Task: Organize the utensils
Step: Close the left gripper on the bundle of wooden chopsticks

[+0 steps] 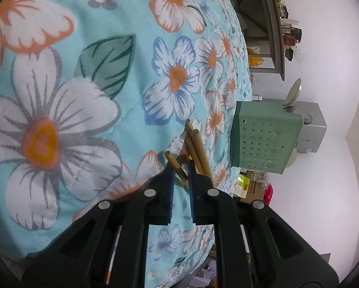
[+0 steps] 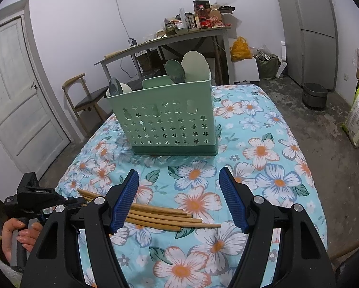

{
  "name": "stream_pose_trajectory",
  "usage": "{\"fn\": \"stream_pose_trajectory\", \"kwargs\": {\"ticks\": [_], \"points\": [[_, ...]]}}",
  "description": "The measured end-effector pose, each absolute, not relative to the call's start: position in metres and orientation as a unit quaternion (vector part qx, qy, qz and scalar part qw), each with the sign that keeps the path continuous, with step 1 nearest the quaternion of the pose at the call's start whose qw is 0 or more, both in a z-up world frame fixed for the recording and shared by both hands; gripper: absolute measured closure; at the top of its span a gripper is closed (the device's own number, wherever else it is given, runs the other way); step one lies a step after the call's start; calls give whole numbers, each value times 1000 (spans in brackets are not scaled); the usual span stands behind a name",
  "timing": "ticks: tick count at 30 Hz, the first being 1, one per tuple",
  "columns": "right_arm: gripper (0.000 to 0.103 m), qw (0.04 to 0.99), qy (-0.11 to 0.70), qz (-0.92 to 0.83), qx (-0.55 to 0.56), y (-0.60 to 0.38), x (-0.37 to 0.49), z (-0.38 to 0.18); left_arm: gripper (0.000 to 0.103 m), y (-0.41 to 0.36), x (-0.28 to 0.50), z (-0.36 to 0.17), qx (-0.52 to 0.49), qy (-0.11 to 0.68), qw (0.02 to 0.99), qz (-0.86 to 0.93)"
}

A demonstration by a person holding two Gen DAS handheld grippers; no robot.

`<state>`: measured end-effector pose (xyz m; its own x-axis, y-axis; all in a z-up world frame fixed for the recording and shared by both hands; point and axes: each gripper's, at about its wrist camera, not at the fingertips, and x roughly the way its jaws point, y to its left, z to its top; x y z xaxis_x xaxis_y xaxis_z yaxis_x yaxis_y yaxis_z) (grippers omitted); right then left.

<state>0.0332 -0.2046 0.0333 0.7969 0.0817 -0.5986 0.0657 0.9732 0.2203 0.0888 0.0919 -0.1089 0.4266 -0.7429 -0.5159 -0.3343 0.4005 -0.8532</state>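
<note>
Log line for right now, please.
left gripper: shut on chopstick | right gripper: open, above chopsticks | holder: upright, spoons inside

Table covered in a light-blue floral cloth [image 2: 263, 148], white, orange and blue flowers with green leaves. On it: a mint-green perforated utensil caddy [image 2: 167, 124] with star cutouts, upright toward the far end, spoons and ladles standing inside. Near the front-left edge, a loose bundle of wooden chopsticks [image 2: 160, 216] lying flat, roughly parallel, well apart from the caddy.
</note>
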Motion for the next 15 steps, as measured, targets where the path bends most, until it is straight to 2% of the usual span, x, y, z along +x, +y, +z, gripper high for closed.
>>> {"fn": "stream_pose_trajectory", "kwargs": {"ticks": [15], "points": [[35, 947, 305, 67, 71, -183, 42, 50, 92, 94, 74, -80, -453, 464, 734, -200]]}}
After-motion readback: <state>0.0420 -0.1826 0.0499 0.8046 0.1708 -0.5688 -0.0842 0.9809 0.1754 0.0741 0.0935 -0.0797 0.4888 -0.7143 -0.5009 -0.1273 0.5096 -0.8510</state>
